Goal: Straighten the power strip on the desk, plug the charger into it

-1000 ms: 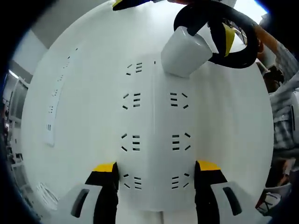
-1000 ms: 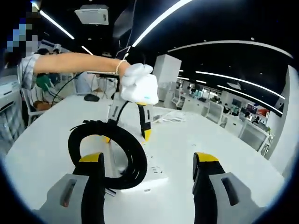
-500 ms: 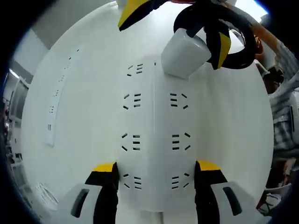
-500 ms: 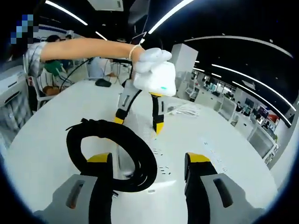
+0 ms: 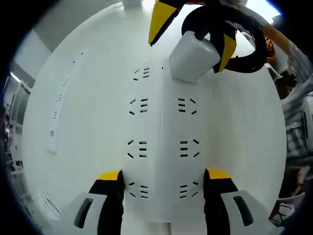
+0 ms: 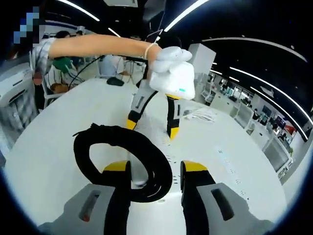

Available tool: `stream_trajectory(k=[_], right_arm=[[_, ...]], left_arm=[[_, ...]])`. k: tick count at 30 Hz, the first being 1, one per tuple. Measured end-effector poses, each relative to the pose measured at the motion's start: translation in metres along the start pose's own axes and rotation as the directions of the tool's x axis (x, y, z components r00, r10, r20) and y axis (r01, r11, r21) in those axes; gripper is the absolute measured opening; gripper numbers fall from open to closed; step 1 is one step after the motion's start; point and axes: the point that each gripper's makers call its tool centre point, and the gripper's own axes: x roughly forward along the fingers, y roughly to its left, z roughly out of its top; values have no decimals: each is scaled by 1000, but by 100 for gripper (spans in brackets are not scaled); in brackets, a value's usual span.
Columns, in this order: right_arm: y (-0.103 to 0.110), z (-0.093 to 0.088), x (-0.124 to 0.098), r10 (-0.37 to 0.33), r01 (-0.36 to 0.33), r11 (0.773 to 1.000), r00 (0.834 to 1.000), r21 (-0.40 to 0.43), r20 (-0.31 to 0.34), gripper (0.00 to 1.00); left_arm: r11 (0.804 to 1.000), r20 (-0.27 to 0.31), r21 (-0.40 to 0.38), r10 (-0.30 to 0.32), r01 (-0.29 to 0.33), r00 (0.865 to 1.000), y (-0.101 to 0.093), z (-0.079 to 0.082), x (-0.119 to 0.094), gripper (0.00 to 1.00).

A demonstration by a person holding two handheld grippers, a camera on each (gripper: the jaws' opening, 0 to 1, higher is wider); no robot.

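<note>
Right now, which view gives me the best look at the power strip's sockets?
The left gripper view: it looks straight down on the power strip, with two columns of sockets sharp between the left tool. The right gripper view shows the strip obliquely, largely hidden by the coiled black cable and the right tool.

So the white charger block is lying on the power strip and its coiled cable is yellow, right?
Not quite. The coiled cable on the charger block is black, not yellow, as the left gripper view shows. The yellow belongs to the gripper tips. The block does lie on the power strip.
</note>
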Motion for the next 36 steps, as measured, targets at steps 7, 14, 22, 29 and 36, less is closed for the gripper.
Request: stream_trajectory(k=[7,14,22,29,36], right_arm=[[7,0,1,29,-30,999,1000,-40,-7,28],[7,-1,1,39,-40,998,999,-54,-13,25],[7,-1,2,48,-50,997,998,-52,-31,24],[3,-2,6,62,-60,998,992,17,-110,23],[2,-5,6,88,-79,995,982,59,-166,22]], left_arm=[[1000,-2,4,-1,1,1000,1,0,0,66],[1000,4,4,-1,1,1000,1,0,0,66],[1000,-3,6,-1,1,1000,1,0,0,66],[1000,9,13,-3,3,1000,0,1,0,66],[1000,14,27,-5,5,1000,-1,1,0,66]])
